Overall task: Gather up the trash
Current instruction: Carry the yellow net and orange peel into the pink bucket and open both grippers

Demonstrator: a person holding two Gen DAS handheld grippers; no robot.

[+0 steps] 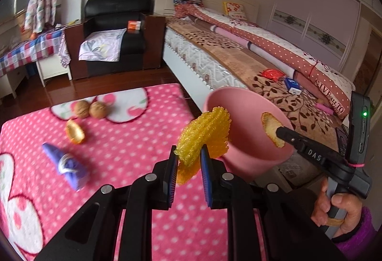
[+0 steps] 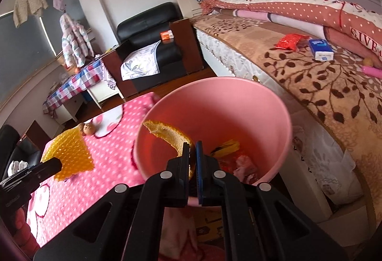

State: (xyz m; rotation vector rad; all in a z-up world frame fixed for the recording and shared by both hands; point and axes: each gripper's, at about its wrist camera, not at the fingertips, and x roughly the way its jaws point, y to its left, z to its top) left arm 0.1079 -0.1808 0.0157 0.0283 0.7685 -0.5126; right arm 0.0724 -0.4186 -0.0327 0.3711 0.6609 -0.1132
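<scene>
The left hand-held gripper is clenched on a yellow foam net that stands up out of its jaws, just left of the pink bin; the right hand-held gripper pinches a curved orange peel inside the bin's mouth. "DAS" shows on the right gripper's finger, "GIVE ALL TO" on the quilt beyond. Left of the left gripper, on the pink dotted table, lie two walnuts, another peel and a purple wrapper.
</scene>
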